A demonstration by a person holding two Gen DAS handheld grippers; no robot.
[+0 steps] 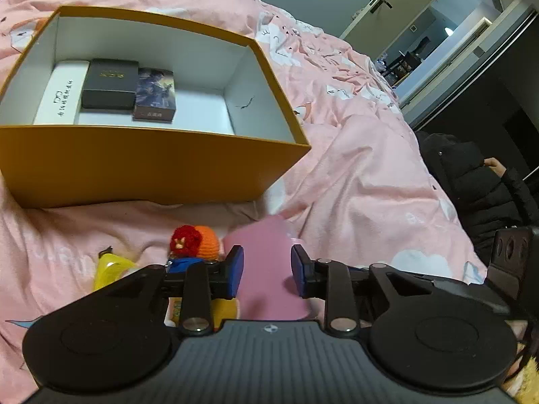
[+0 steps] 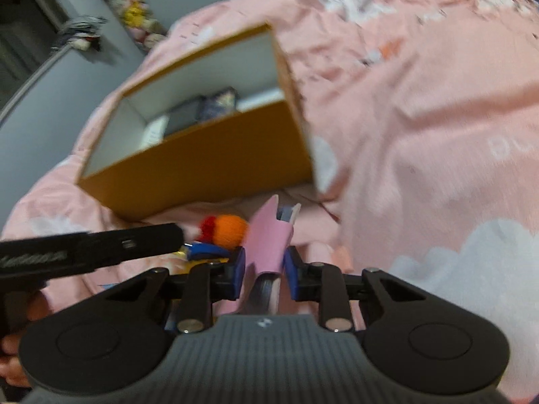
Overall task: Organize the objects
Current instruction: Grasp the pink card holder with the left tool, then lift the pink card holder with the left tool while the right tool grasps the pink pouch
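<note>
An open orange box [image 1: 145, 165] sits on the bed, its near wall standing tall in front of both grippers. Inside, against the white floor, lie a white case [image 1: 62, 92], a black case [image 1: 109, 84] and a dark picture-printed pack [image 1: 155, 96], crowded toward the left; the right part of the box floor is bare. The pink bedspread [image 1: 363, 175] rolls away in soft folds to the right of the box, with plenty of open cloth there.

The left gripper [image 1: 267, 271] hangs just short of the box with its blue pads partly apart; a pink object [image 1: 266, 252] lies in the gap, and I cannot tell whether the pads touch it. Just to its left sit a crocheted doll [image 1: 193, 242] with a red and orange head, and a yellow wrapper [image 1: 111, 267].

The right wrist view, blurred, shows what the left does not: the right gripper [image 2: 263, 271] stands narrow, its pads pressed on a pink case [image 2: 267, 235] that stands on edge with a grey item tucked inside. It also catches the other gripper's black finger [image 2: 101, 247] reaching in from the left beside the doll [image 2: 224, 229]. The left view alone shows a dark jacket [image 1: 478, 181] at the bed's far right edge.
</note>
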